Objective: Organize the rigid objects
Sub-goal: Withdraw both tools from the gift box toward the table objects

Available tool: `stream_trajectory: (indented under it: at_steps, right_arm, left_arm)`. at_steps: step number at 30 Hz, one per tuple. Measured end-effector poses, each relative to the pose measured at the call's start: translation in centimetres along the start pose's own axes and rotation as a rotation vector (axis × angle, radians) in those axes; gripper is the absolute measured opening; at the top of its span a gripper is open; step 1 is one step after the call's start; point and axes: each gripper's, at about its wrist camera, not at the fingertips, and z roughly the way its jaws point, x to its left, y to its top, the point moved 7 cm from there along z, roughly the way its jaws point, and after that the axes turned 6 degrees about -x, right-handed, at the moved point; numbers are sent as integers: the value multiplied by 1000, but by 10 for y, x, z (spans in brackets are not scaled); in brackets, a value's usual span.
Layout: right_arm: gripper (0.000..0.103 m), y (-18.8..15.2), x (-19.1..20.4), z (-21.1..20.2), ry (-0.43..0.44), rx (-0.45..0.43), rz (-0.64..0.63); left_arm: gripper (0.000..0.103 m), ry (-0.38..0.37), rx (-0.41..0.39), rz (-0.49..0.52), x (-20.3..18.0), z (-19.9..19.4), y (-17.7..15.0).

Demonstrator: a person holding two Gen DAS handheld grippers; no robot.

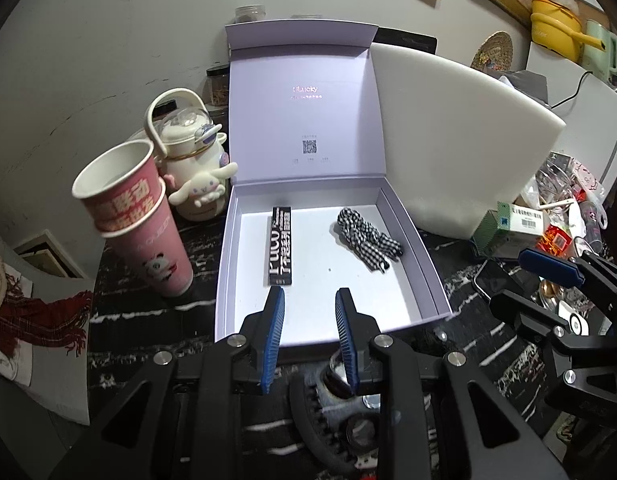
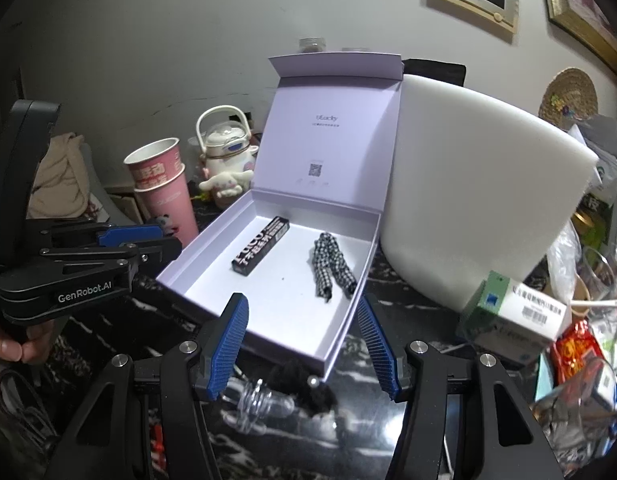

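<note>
Two stacked pink paper cups (image 1: 132, 216) are standing left of the open lavender gift box (image 1: 412, 240), whose raised lid is hiding most of a glass jar (image 1: 250, 13) behind it. Inside, a black lettered stick-shaped pack (image 1: 281, 245) is lying left of a black-and-white gingham fabric piece (image 1: 366, 239), the two well apart. The left gripper (image 1: 309, 294) is hovering partly open and empty at the box's near edge, while the right gripper (image 2: 302, 304) is spreading wide, gripping nothing, a blurred clear item (image 2: 264, 402) lying beneath it.

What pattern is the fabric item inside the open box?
Black-and-white gingham check, clearest in the left wrist view.
</note>
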Motion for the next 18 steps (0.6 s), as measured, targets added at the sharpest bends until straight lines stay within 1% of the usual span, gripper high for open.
stream_trajectory:
  at_steps: [7,18]
  right_arm:
    - [58,-21,14,-13,15,1,-15]
    - [59,-61,30,-20,39,37,-30]
  left_arm:
    - [26,9,-2,-6,-2,-14,-26]
    - [26,1,27,-30,-7,-24,-73]
